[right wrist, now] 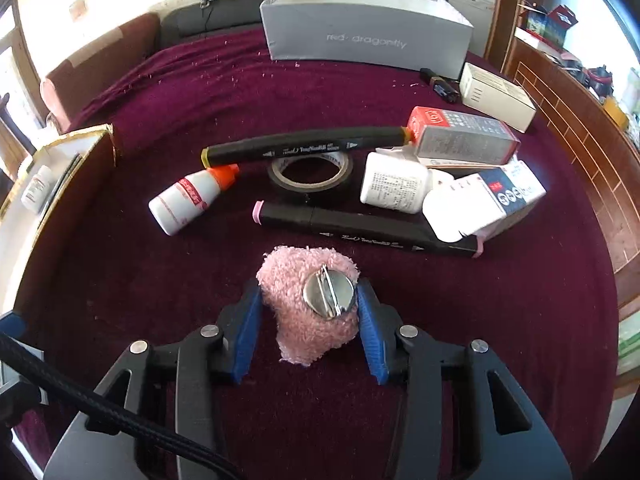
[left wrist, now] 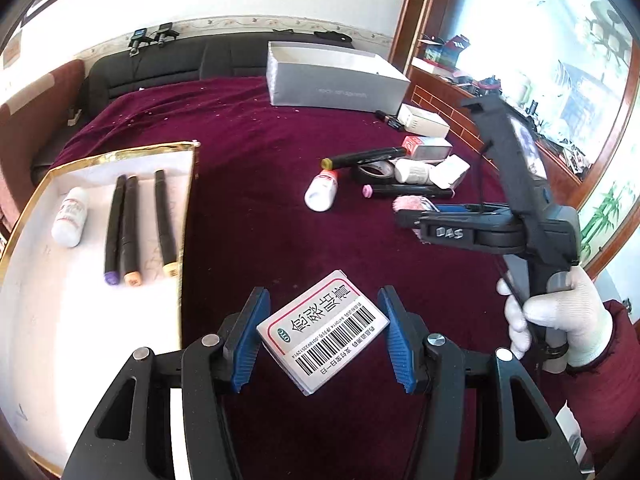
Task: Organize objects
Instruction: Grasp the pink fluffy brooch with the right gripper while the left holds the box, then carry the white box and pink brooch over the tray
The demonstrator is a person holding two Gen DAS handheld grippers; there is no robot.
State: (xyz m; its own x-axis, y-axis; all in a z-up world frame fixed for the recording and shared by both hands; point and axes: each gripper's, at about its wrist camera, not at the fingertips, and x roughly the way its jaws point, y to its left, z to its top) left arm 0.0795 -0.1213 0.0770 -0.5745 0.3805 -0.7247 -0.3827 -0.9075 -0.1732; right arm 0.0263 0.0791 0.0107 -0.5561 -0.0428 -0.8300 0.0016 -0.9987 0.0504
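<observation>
My left gripper (left wrist: 324,300) is shut on a white medicine box (left wrist: 320,332) with a barcode, held tilted above the maroon cloth. To its left lies a gold-rimmed white tray (left wrist: 120,156) with a small white bottle (left wrist: 71,216) and three black markers (left wrist: 130,224) in it. My right gripper (right wrist: 308,286) is shut on a pink fluffy brooch (right wrist: 296,332), its metal pin back (right wrist: 329,295) facing up. The left wrist view shows that gripper (left wrist: 408,216) from the side, held by a white-gloved hand (left wrist: 560,312).
Beyond the brooch lies a pile: two black markers (right wrist: 304,148), a black tape roll (right wrist: 310,178), an orange-capped white bottle (right wrist: 184,202), a white jar (right wrist: 394,186) and several small boxes (right wrist: 464,136). A grey open box (right wrist: 368,36) stands at the back.
</observation>
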